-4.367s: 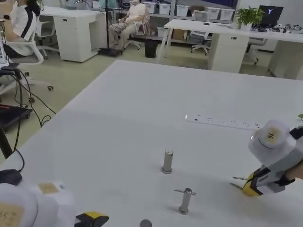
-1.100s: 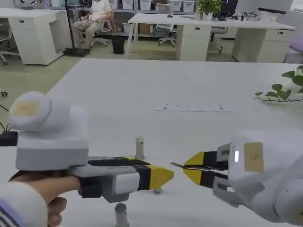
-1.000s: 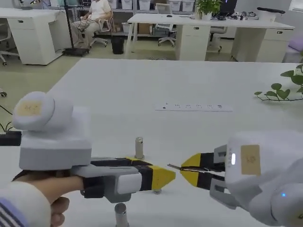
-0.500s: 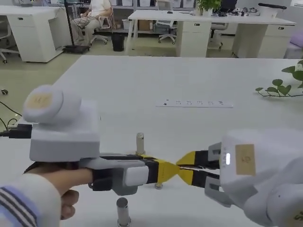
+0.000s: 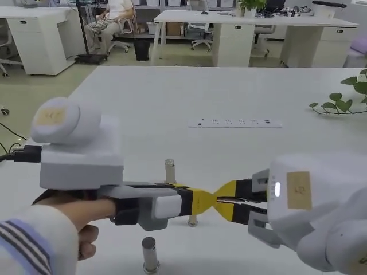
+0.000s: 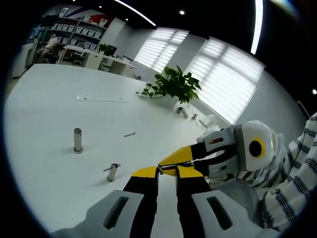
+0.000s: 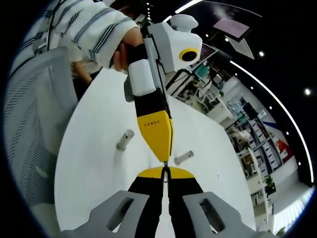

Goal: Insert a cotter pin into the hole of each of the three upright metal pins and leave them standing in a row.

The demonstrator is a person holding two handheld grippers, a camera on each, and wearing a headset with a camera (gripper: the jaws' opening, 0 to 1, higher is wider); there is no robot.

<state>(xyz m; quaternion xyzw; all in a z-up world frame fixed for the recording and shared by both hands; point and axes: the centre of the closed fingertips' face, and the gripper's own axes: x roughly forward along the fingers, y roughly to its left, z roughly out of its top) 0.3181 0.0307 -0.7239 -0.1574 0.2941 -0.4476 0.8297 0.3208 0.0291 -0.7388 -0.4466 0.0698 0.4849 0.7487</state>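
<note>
My right gripper (image 7: 166, 172) is shut on a thin cotter pin (image 7: 167, 164) that sticks out past its yellow tips. My left gripper (image 6: 167, 171) meets it tip to tip, its jaws drawn to a narrow slit over the pin's free end. In the head view the left gripper (image 5: 210, 200) and right gripper (image 5: 221, 202) touch above the middle upright pin (image 5: 192, 221), hiding most of it. A bare pin (image 5: 170, 171) stands behind and another bare pin (image 5: 149, 254) in front. The middle pin (image 6: 113, 172) carries a cotter pin through its top.
A loose cotter pin (image 6: 130, 134) lies on the white table beyond the pins. A white power strip (image 5: 241, 122) lies farther back, and plant leaves (image 5: 344, 100) reach in at the right edge. Desks, chairs and a seated person are behind the table.
A second ago a gap separated the two grippers' tips, with the cotter pin showing in it. Both have moved together and the tips now touch over the middle pin.
</note>
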